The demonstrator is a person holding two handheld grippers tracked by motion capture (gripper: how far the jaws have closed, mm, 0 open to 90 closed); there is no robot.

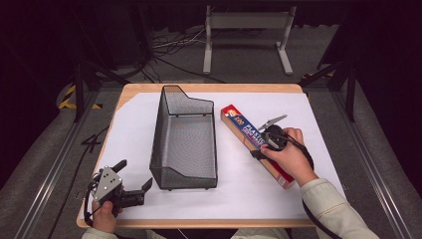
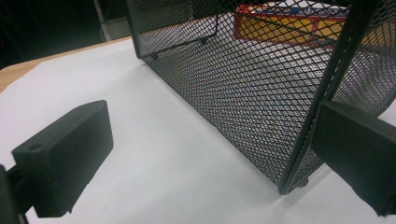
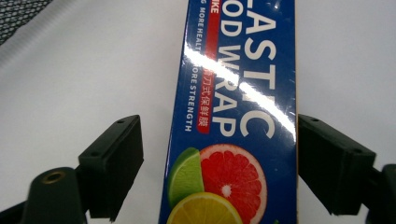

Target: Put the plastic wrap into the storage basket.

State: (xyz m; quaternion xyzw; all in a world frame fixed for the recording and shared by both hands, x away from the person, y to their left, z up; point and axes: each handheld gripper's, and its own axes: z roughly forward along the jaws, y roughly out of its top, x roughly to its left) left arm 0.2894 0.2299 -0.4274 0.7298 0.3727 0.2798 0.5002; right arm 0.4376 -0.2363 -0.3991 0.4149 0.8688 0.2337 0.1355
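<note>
— Logging item one: right gripper (image 3: 219, 163), jaws spread either side of the box (image 3: 233, 116). How do I close well?

— Centre first; in the right gripper view the left jaw stands off while the right sits just beside the box's edge. Then squeeze square across the width.

— Item two: left gripper (image 2: 205, 158)?

— Jaws spread, holding nothing, pointing at the basket (image 2: 261, 88) corner. Box lies on the table (image 1: 249, 194), right of the basket.

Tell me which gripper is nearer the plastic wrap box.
Right. The right gripper is over the plastic wrap box, open jaws straddling it. The left gripper sits open at the table's near left, beyond the mesh basket.
</note>
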